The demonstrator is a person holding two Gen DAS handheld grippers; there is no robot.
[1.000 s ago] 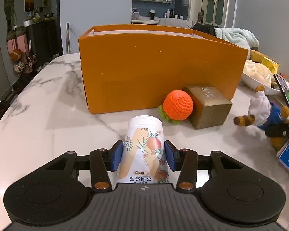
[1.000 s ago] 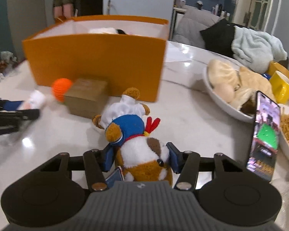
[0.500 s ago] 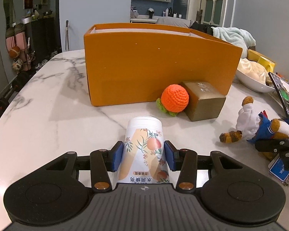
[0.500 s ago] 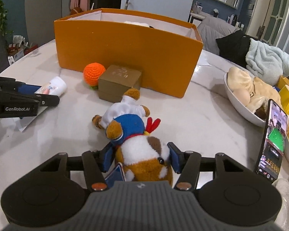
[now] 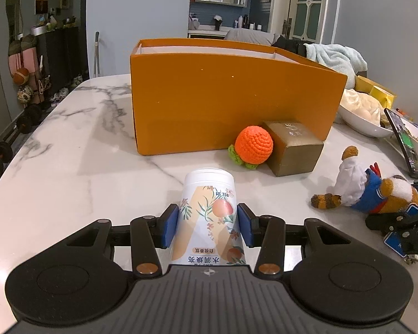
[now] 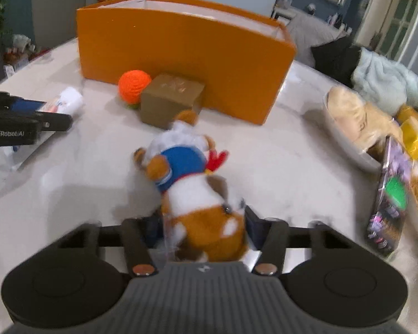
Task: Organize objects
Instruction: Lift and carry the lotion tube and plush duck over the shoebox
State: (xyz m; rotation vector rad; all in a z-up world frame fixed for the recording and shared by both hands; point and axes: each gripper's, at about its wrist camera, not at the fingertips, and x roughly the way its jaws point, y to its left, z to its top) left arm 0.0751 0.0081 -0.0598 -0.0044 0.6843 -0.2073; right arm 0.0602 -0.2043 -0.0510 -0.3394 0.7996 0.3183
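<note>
A white bottle point(image 5: 209, 192) with a peach-and-flower label lies lengthwise on the marble table, and my left gripper point(image 5: 208, 224) is shut on it, blue pads pressing both sides. My right gripper point(image 6: 203, 222) is closing on a brown-and-white plush toy point(image 6: 192, 183) in a blue outfit and white hat; its pads press the toy's body. The picture there is blurred. An open orange box point(image 5: 231, 103) stands behind. A crocheted orange ball point(image 5: 254, 144) and a gold-brown box point(image 5: 292, 147) sit against its front wall. The left wrist view shows the plush toy point(image 5: 376, 192) at the right.
At the right stand a white bowl of buns point(image 6: 348, 128), a propped-up phone point(image 6: 390, 197) and a yellow cup point(image 6: 415, 136). A blue tag point(image 5: 395, 243) hangs from the plush. The table's rounded edge point(image 5: 2, 172) runs along the left, with the floor below.
The right gripper has rolled and shifted a little with the plush toy, which now sits skewed between its pads. The left gripper stays put, still gripping the bottle.
</note>
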